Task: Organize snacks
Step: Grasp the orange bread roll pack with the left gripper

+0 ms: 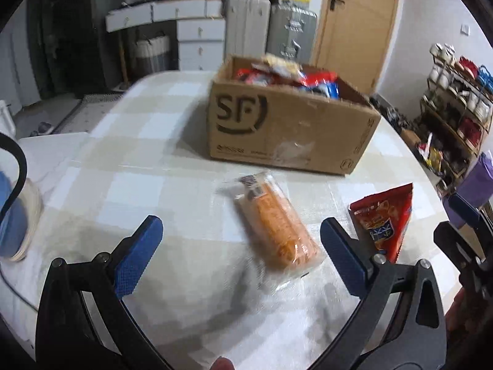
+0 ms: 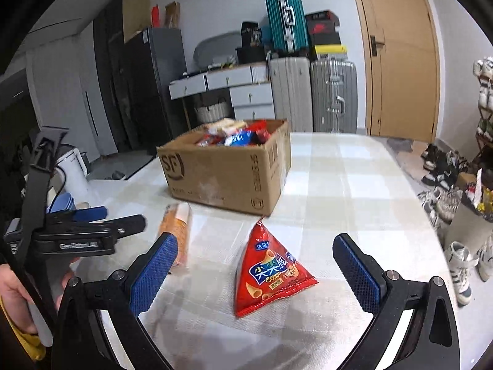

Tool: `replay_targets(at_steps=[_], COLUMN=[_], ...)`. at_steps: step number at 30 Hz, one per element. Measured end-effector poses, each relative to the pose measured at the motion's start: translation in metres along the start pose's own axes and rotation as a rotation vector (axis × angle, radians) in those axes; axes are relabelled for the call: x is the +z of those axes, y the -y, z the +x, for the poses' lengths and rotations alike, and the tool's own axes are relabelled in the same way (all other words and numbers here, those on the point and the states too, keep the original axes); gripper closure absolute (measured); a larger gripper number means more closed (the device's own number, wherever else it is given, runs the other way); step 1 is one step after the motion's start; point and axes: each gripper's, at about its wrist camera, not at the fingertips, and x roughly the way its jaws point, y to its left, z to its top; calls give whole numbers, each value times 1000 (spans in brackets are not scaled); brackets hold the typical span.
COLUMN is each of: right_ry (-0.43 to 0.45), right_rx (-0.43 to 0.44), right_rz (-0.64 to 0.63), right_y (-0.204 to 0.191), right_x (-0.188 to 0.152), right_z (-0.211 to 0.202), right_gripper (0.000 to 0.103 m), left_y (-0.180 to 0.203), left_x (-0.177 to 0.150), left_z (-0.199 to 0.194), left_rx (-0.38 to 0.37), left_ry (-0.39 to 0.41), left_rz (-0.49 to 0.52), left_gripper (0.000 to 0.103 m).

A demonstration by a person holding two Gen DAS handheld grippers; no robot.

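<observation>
On the table (image 1: 160, 141), checked cloth:
Box: a cardboard box (image 1: 289, 129) marked SF stands toward the far side, open at the top, with snack packets (image 1: 286, 75) heaped inside.
Orange pack: a long clear-wrapped orange pack (image 1: 277, 225) lies flat on the cloth, nearer than the box and apart from it, between the left gripper's fingers in the left wrist view, touched by neither.
Red bag: a red triangular crisp bag (image 2: 268, 271) stands on the cloth to the right of the orange pack, apart from it, its point up.
Left gripper (image 1: 240, 252): jaws spread wide, holding nothing, above the cloth.
Right gripper (image 2: 255, 274): jaws spread wide, the red bag between the fingers but untouched.
Left edge: a blue bowl stack (image 1: 12, 219) sits on the table.
</observation>
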Motion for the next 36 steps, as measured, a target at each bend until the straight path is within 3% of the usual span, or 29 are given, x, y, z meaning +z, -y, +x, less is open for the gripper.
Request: replay_targets(at_steps=[8, 17, 19, 23, 26, 32, 36], right_ry=[-65, -138, -149, -164, -165, -170, -157], right_rx=[22, 26, 25, 27, 21, 18, 15], right_rz=[73, 97, 97, 108, 114, 116, 95], right_y=[21, 27, 26, 27, 29, 29, 27], right_x=[-4, -9, -10, -11, -13, -14, -12], right_z=[27, 50, 53, 57, 58, 57, 55], right_gripper=[1, 1, 1, 1, 1, 1, 1], left_y=[3, 17, 19, 19, 14, -16, -28], left_x=[12, 12, 13, 16, 20, 29, 31], left_z=[65, 98, 100, 102, 101, 101, 96], left_rx=[-8, 33, 23, 56, 52, -83, -73], left_ry=[-134, -194, -186, -162, -152, -177, -167], left_rz=[-45, -16, 1, 39, 18, -81, -70], left_gripper=[1, 5, 9, 38, 68, 69, 69])
